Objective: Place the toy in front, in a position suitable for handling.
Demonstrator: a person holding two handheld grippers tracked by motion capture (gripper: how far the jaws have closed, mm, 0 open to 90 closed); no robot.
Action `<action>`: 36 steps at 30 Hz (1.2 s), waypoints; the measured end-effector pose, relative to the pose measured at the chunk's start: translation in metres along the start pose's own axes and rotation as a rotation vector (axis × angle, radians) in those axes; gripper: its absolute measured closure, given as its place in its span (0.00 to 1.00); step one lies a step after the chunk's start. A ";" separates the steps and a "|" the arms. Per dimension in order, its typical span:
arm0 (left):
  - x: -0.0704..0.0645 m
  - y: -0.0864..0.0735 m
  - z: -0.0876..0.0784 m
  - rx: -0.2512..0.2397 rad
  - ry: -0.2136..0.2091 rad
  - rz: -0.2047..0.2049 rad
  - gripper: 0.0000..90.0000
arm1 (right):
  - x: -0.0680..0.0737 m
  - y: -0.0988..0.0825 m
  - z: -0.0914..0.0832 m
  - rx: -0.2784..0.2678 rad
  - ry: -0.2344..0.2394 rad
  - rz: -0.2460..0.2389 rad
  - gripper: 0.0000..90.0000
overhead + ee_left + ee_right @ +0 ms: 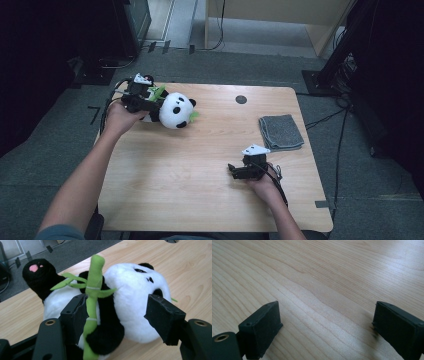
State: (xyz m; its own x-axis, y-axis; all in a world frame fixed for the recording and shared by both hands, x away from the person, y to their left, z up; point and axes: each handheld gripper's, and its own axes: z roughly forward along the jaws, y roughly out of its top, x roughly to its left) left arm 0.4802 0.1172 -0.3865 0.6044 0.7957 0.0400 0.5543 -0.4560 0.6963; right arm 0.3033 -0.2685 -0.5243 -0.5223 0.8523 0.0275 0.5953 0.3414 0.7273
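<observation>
At the far left corner of the wooden table (200, 165), a plush panda (172, 110) lies on its side, head toward the table's centre. The panda carries a green bamboo stalk (93, 290) with leaves across its front.

The left gripper (142, 100), held in the person's left hand (119, 119), is positioned at the panda's body. In the left gripper view its jaws stand wide apart, one on each side of the toy: one jaw sits against the bamboo stalk and the black arm, the other is beside the white head. Whether the second jaw presses the plush cannot be told.

The right gripper (240, 170), held in the right hand (264, 184), rests low over the near right part of the table, well apart from the panda. In the right gripper view its jaws are spread wide, with bare wood grain between them.

A folded grey cloth (281, 132) lies flat near the right edge, beyond the right gripper. A round dark grommet (241, 99) is set in the tabletop near the far edge.
</observation>
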 end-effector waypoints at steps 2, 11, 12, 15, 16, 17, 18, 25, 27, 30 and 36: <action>0.002 0.001 0.003 0.008 0.012 -0.001 0.38 | 0.000 0.000 0.000 0.000 0.000 0.000 0.08; 0.013 -0.009 0.031 0.064 0.052 -0.025 0.49 | 0.000 0.000 0.000 -0.001 0.005 -0.005 0.08; 0.011 -0.013 0.033 0.049 0.089 0.002 0.55 | 0.000 0.000 0.000 0.000 0.005 -0.005 0.08; 0.009 -0.014 0.037 0.053 0.094 0.008 0.62 | 0.000 0.000 0.000 0.000 0.003 -0.003 0.08; 0.007 -0.013 0.037 0.057 0.114 0.006 0.66 | 0.000 0.000 0.000 0.000 0.003 -0.002 0.08; 0.007 -0.013 0.037 0.057 0.114 0.006 0.75 | 0.000 0.000 0.000 0.000 0.003 -0.002 0.08; 0.006 -0.013 0.036 0.060 0.124 0.008 0.80 | 0.000 0.000 0.000 0.000 0.002 -0.001 0.08; 0.014 -0.012 0.022 0.036 0.016 -0.065 0.85 | 0.000 0.001 -0.002 -0.001 -0.022 0.046 0.18; 0.011 -0.011 0.016 0.024 -0.016 -0.082 0.85 | -0.003 0.002 -0.005 -0.005 -0.001 0.093 0.21; -0.002 -0.012 0.008 0.011 -0.050 -0.041 0.85 | -0.006 0.005 -0.010 -0.022 0.020 0.132 0.22; -0.036 -0.021 -0.014 -0.049 -0.155 -0.040 0.85 | -0.009 0.012 -0.021 -0.055 0.031 0.138 0.24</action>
State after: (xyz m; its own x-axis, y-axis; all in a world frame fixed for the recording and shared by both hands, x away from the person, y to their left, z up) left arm 0.4384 0.1034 -0.3926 0.6657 0.7399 -0.0967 0.5530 -0.4021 0.7298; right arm 0.3024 -0.2807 -0.5014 -0.4565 0.8769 0.1504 0.6289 0.1984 0.7518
